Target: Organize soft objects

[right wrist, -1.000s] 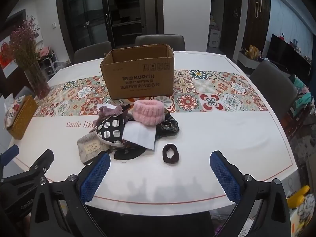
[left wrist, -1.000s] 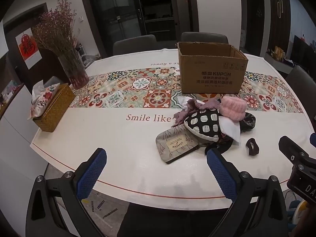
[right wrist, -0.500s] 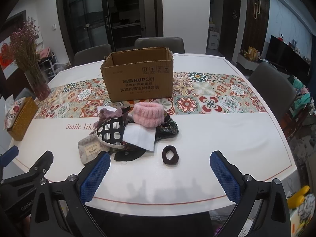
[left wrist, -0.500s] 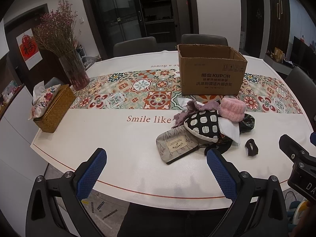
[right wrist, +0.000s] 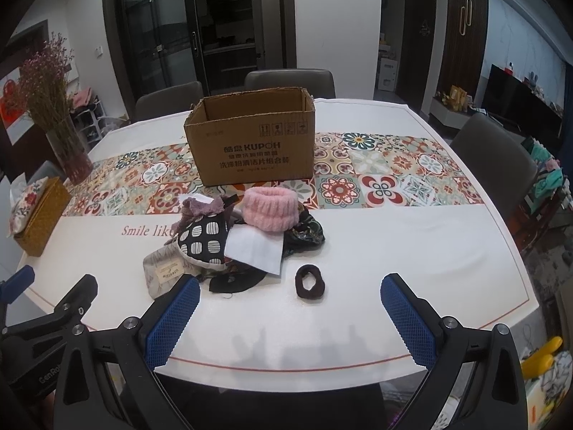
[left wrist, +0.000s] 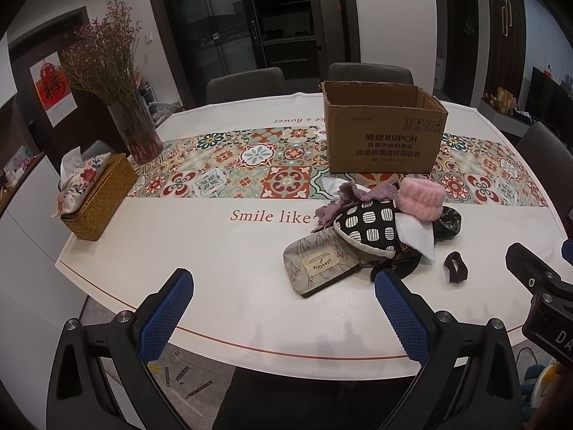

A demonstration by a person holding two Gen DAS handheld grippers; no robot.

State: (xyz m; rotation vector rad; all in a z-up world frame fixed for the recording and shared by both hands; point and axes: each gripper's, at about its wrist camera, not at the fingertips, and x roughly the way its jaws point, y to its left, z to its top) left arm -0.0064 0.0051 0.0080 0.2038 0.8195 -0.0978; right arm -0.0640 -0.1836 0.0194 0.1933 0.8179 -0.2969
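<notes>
**Hovering over the pile, both grippers empty**

Holding above the near edge of the worktop [left wrist: 222,251], the left gripper [left wrist: 283,317] and right gripper [right wrist: 290,322] each have their jaws wide apart, gripping nothing.

Only the left view shows the whole tissue box [left wrist: 98,197] at the far left; only the right view shows the chair [right wrist: 497,165] at the right edge of the worktop.

One cardboard box [right wrist: 250,143] stands open-topped on the tiled runner, its long side facing the cameras. Just in front lies one heap of soft things: one pink band [right wrist: 270,211], one spotted pouch [right wrist: 204,238], one white cloth [right wrist: 256,247], one grey pouch [left wrist: 320,265] with its long axis slanting left-near to right-far. One dark scrunchie [right wrist: 309,281] lies apart, nearer.
</notes>
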